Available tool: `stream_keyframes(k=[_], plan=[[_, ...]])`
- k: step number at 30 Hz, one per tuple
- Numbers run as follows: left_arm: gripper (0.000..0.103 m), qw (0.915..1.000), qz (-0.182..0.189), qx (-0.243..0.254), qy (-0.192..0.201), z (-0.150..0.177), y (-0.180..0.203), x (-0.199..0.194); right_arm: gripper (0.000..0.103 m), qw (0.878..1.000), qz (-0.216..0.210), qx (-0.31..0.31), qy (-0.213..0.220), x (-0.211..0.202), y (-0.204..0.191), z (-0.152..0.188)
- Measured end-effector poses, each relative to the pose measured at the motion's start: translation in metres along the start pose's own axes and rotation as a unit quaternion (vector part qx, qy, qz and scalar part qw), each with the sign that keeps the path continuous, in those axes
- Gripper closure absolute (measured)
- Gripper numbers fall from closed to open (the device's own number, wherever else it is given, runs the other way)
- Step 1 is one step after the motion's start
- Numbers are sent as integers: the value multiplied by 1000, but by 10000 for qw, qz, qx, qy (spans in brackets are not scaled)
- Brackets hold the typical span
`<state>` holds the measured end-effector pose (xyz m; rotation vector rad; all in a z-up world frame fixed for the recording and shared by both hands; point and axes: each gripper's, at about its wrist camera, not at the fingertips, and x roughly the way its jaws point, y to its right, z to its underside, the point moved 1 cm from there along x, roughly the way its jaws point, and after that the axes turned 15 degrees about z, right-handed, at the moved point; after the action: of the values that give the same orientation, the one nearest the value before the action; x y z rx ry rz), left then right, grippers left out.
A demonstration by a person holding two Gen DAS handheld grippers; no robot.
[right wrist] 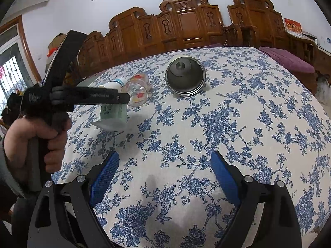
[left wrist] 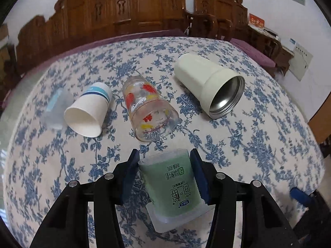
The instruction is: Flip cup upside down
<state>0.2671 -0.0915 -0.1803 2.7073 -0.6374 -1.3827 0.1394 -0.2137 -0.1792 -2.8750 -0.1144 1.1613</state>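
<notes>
My left gripper is shut on a green plastic yogurt cup. The cup hangs mouth down, its clear rim near or on the flowered tablecloth. In the right wrist view the same cup sits under the left gripper at the left, held by a hand. My right gripper is open and empty over the cloth.
On their sides beyond the green cup lie a white paper cup, a painted glass, a cream steel flask and a clear plastic cup. Carved wooden chairs stand behind the table.
</notes>
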Motion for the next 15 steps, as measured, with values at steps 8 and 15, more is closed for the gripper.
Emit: stream_keyframes(k=[8,15], plan=[[55,9987,-190,480,4,21,11,-10,11,10000,-1,9,8,0,1,-1],[55,9975,-332,620,-63,39,21,-24,11,10000,46,38,11,0,2,-1]])
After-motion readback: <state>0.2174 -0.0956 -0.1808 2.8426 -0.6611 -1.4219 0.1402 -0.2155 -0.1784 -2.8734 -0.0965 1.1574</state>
